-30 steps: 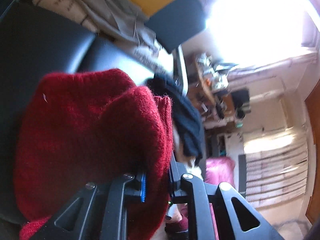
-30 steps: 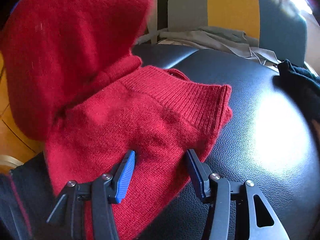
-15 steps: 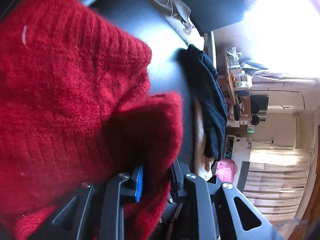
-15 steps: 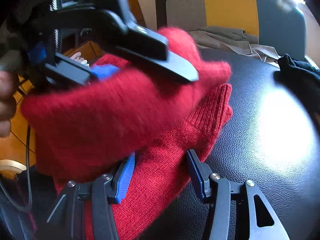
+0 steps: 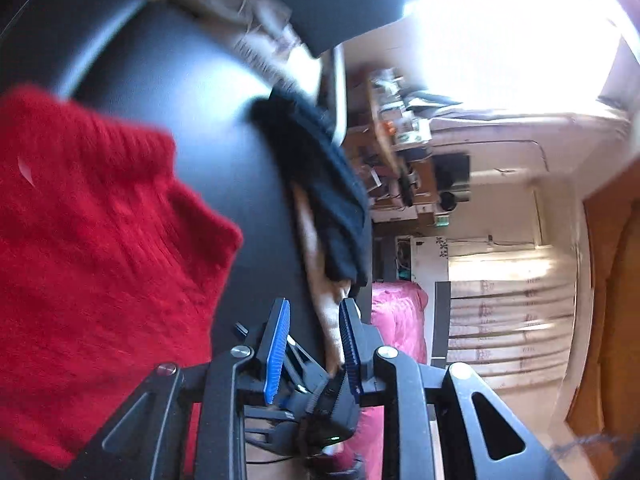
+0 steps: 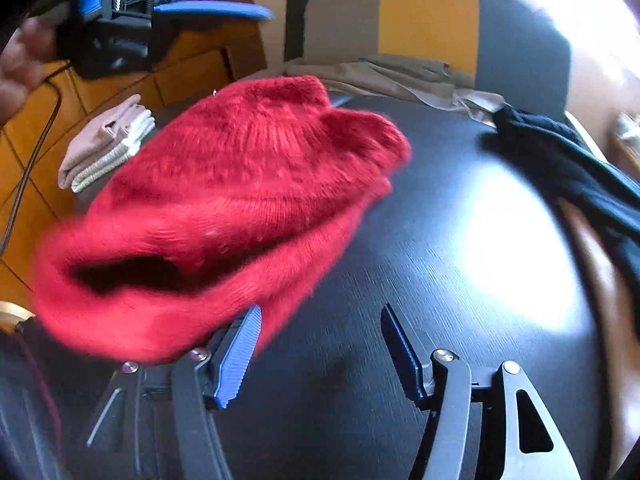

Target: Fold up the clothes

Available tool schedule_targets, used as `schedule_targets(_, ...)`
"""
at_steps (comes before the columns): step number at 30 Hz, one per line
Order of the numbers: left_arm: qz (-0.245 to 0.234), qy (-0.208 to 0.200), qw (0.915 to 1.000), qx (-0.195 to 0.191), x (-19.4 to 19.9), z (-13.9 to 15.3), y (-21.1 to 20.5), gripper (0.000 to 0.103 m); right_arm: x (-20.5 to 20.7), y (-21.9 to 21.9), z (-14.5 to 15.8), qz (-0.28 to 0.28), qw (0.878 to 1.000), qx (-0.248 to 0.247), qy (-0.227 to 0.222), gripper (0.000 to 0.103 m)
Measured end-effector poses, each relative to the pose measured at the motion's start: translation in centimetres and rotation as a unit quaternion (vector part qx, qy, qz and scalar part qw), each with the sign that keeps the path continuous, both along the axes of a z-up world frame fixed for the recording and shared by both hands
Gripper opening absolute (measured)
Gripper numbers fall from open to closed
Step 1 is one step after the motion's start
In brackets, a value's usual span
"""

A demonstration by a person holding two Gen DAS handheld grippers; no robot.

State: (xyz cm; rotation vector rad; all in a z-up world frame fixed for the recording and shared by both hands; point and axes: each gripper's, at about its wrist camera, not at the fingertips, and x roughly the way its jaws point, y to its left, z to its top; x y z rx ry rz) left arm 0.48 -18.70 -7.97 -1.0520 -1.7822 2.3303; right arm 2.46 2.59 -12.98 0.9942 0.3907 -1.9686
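A red knit sweater (image 6: 240, 200) lies folded double on the black table (image 6: 460, 280), its upper layer bulging with a dark gap at the near fold. My right gripper (image 6: 320, 312) is open just in front of it, and only the sweater's near edge overlaps its left finger (image 6: 240, 356). In the left wrist view the sweater (image 5: 100, 240) fills the left side. My left gripper (image 5: 314, 320) is open with nothing between its blue pads. The right wrist view shows that gripper's blue finger (image 6: 212, 10) lifted at top left, held by a hand (image 6: 20, 60).
A dark navy garment (image 6: 560, 168) lies at the table's right edge. Folded beige clothes (image 6: 108, 144) sit at the back left. A beige garment (image 6: 400, 76) drapes by a grey, yellow and dark chair back (image 6: 400, 24). Bare tabletop stretches right of the sweater.
My left gripper carried the sweater's upper part over the lower part, let go, opened and lifted away to the left. The right gripper stayed open in place.
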Motion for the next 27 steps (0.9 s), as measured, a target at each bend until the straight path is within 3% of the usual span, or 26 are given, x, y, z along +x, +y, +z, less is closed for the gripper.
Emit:
schedule_targets(4,0.034,-0.013,0.9932,-0.111,5.6,1.3,-3.2,0.024,1.7,1.3,1.4,-0.011,1.000,-0.013,-0.023,0.064)
schedule_targets(7,0.064,-0.044,0.9780,-0.194,10.0,0.4,-4.8,0.024,2.3,0.1,1.5,-0.012,0.998,-0.029,-0.063,0.064)
schedule_targets(12,0.062,-0.032,0.9692,-0.236,14.7,-2.5,-4.5,0.024,3.4,-1.9,1.6,-0.014,0.990,-0.056,-0.129,0.064)
schedule_targets(13,0.054,-0.017,0.9688,-0.242,15.4,-3.1,-4.0,0.024,3.6,-2.3,1.7,-0.014,0.988,-0.061,-0.142,0.063)
schedule_targets(15,0.034,0.006,0.9667,-0.253,16.1,-3.8,-2.8,0.024,4.0,-3.1,1.7,-0.015,0.983,-0.072,-0.168,0.048)
schedule_targets(16,0.024,0.019,0.9655,-0.259,16.0,-4.2,-2.1,0.024,4.2,-3.5,1.8,-0.015,0.980,-0.077,-0.181,0.022)
schedule_targets(17,0.014,0.033,0.9641,-0.263,15.9,-4.5,-1.4,0.024,4.4,-3.9,1.8,-0.015,0.977,-0.082,-0.194,0.009)
schedule_targets(21,-0.058,0.045,0.9522,-0.296,15.0,-6.1,1.6,0.024,5.8,-2.2,1.2,-0.048,0.974,-0.080,-0.205,0.009)
schedule_targets(25,-0.139,-0.005,0.9304,-0.339,14.3,-9.5,4.0,0.024,7.5,-0.5,-1.1,-0.083,0.972,-0.049,-0.215,0.008)
schedule_targets(26,-0.151,-0.019,0.9235,-0.352,14.6,-10.5,4.4,0.019,7.9,-0.3,-2.0,-0.087,0.970,-0.044,-0.221,0.007)
schedule_targets(27,-0.152,-0.010,0.9176,-0.367,15.1,-10.7,4.7,0.020,8.2,-0.1,-2.4,-0.087,0.968,-0.051,-0.228,0.007)
